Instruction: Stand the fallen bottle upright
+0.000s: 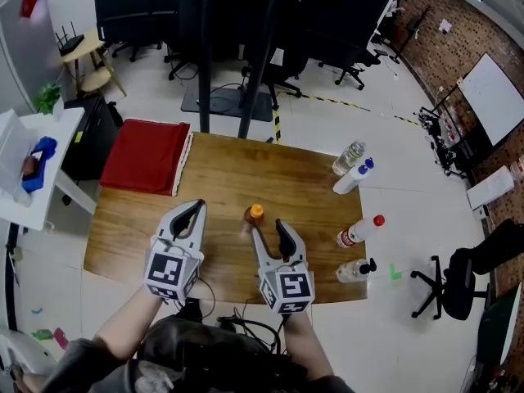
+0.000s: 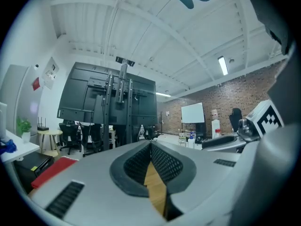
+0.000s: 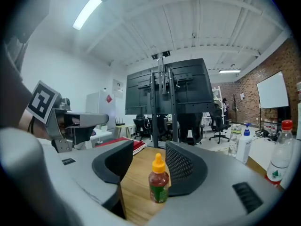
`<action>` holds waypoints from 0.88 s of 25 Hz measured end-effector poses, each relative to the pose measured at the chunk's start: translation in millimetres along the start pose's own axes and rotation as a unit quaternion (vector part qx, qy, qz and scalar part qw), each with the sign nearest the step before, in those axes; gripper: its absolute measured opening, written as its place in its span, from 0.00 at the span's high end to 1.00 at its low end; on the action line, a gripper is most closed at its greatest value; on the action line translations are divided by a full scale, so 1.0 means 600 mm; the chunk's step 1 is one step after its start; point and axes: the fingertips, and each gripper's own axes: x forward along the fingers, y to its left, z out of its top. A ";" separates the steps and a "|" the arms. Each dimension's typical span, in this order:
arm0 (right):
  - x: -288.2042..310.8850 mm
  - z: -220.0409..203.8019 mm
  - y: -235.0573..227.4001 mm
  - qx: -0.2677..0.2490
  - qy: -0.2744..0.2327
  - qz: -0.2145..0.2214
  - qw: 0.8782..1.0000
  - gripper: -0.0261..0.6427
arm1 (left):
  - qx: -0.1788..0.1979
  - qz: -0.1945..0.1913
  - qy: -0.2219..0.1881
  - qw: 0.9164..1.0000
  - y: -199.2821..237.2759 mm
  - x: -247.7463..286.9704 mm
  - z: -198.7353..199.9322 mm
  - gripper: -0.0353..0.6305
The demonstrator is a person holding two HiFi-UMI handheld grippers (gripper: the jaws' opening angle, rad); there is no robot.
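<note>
A small sauce bottle (image 1: 255,214) with an orange cap and red contents stands upright on the wooden table (image 1: 221,170). In the right gripper view the bottle (image 3: 159,181) sits between the jaws, close to the right-hand pad, with a wide gap to the other pad. My right gripper (image 1: 268,229) is open just behind the bottle and points along the table. To its left, my left gripper (image 1: 193,213) hangs above the table with its pads closed together and nothing in them. The left gripper view shows that gripper (image 2: 150,145) with only a thin wedge of tabletop between the pads.
A folded red cloth (image 1: 146,155) lies on the table's far left corner. At the right edge are a clear water bottle (image 1: 349,158), a white bottle with a blue cap (image 1: 354,177), a red-capped bottle (image 1: 360,231) and a black-pump bottle (image 1: 355,270). Dark stand posts rise behind the table.
</note>
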 end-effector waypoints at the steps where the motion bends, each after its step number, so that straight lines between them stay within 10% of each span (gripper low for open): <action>1: -0.011 0.000 0.001 0.001 -0.001 0.002 1.000 0.62 | -0.001 0.002 -0.008 1.000 -0.009 -0.008 0.003 0.90; 11: -0.117 0.009 -0.005 -0.026 -0.032 0.004 0.999 0.94 | 0.018 0.015 -0.038 0.999 -0.118 -0.080 0.021 0.90; 22: -0.180 0.020 -0.004 -0.056 -0.044 0.037 0.997 0.94 | 0.021 0.015 -0.033 0.999 -0.200 -0.111 0.014 0.90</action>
